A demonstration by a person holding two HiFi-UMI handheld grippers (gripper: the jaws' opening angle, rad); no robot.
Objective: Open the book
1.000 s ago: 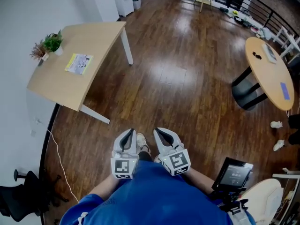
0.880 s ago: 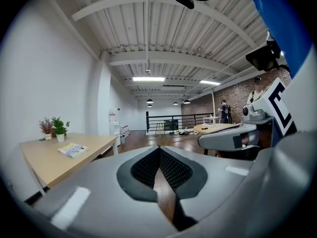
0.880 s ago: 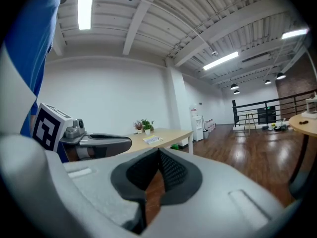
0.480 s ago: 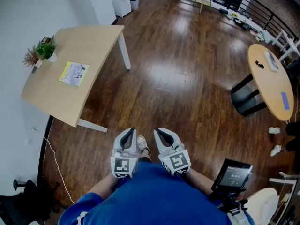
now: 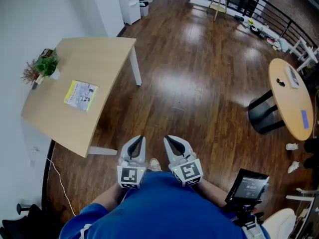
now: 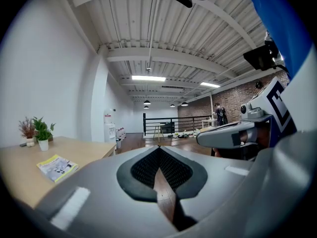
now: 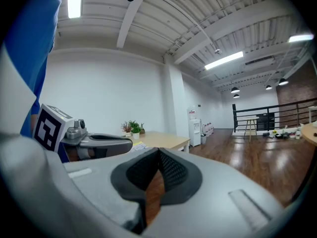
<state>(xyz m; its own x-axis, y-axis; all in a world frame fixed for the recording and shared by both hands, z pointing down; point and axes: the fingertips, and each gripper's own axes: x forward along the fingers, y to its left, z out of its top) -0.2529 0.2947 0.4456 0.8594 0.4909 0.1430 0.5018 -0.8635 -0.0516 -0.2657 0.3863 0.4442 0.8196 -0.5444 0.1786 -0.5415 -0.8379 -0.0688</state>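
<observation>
Book [image 5: 81, 94] lay shut on the pale wooden desk [image 5: 107, 54] beside a potted plant [image 5: 45, 66], well apart from both grippers. I had the left gripper [image 5: 140, 139] and right gripper [image 5: 167, 139] side by side above the floor [image 5: 199, 98], fingers closed on nothing.

Bright, even light is cast by ceiling strip lamps [image 6: 148, 78]; glare is seen on the wooden floor [image 5: 199, 83]. Both gripper views are bowed, with dark corners.
</observation>
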